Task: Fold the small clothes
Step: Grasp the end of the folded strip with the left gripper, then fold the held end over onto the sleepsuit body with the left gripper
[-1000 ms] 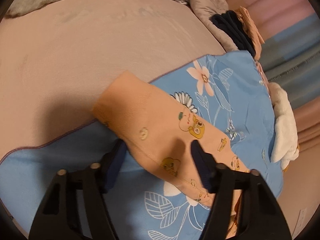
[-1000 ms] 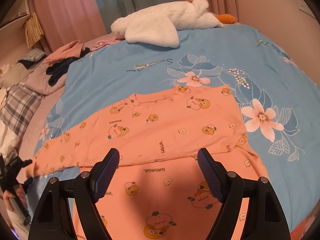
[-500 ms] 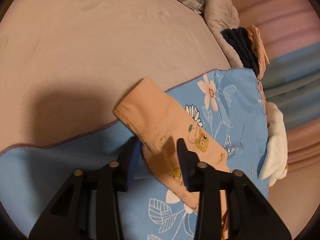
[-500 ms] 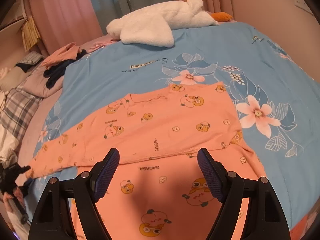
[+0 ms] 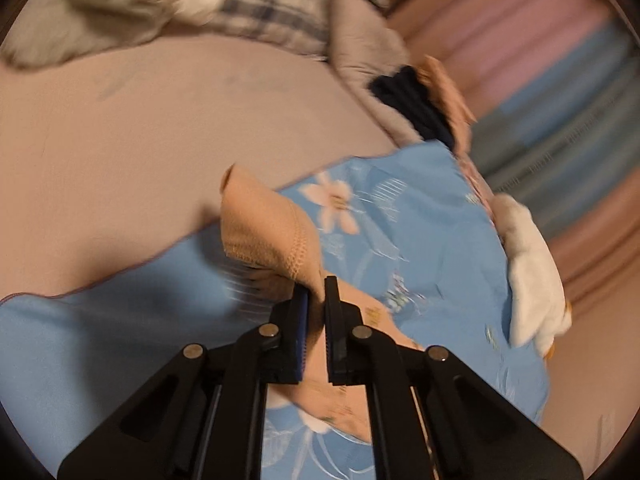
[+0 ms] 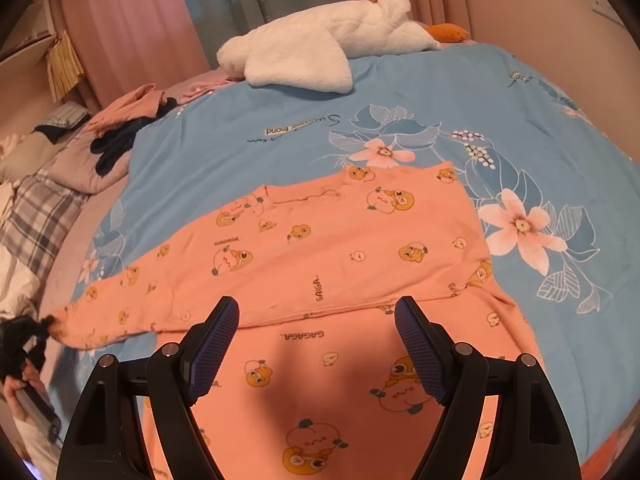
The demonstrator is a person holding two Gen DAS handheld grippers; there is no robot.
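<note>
Left wrist view motion-blurred; plaid bedding (image 5: pixel 276 12) smeared. Orange garment (image 6: pixel 340 248) hem cut off at frame bottom. Sleeve cuff (image 5: pixel 264 228) partly hidden between jaws.

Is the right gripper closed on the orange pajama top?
No, the right gripper stands wide open above the orange pajama top, and its blue pads press on no cloth.

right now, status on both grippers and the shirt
Left gripper shut on sleeve, cuff lifted. Right gripper open, over the shirt, touching nothing. Shirt flat on blue sheet. Nothing in the way.
</note>
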